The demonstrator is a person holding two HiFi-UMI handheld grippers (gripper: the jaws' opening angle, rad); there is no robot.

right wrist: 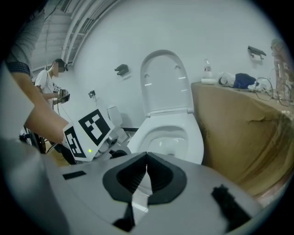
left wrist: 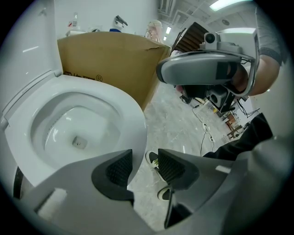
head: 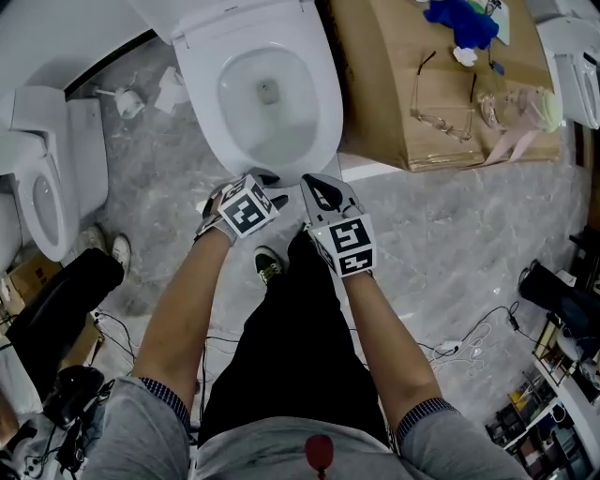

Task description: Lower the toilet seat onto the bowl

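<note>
Left gripper (left wrist: pixel 144 163): its black ribbed fingers (left wrist: pixel 120 167) sit a little apart with nothing between them. Through the gap you just see a black sneaker (left wrist: pixel 153 160) and the grey marble floor (left wrist: pixel 183 124). Right gripper (right wrist: pixel 147 160): its fingers (right wrist: pixel 133 176) are pressed tip to tip and have hold of nothing.

From the head view, both grippers hover side by side just off the front edge of the toilet, left (head: pixel 261 178) and right (head: pixel 321 190), neither touching it.

The wide white oval toilet seat (head: pixel 202 84) looks to be lying flat on the bowl, though I can't be totally sure of the seam. The white toilet lid (right wrist: pixel 163 82) stands upright behind it. A big brown cardboard box (head: pixel 375 103) sits right beside the toilet on the person's right, with wire-framed glasses (head: pixel 441 94) and a blue cloth (head: pixel 461 21) on top.
</note>
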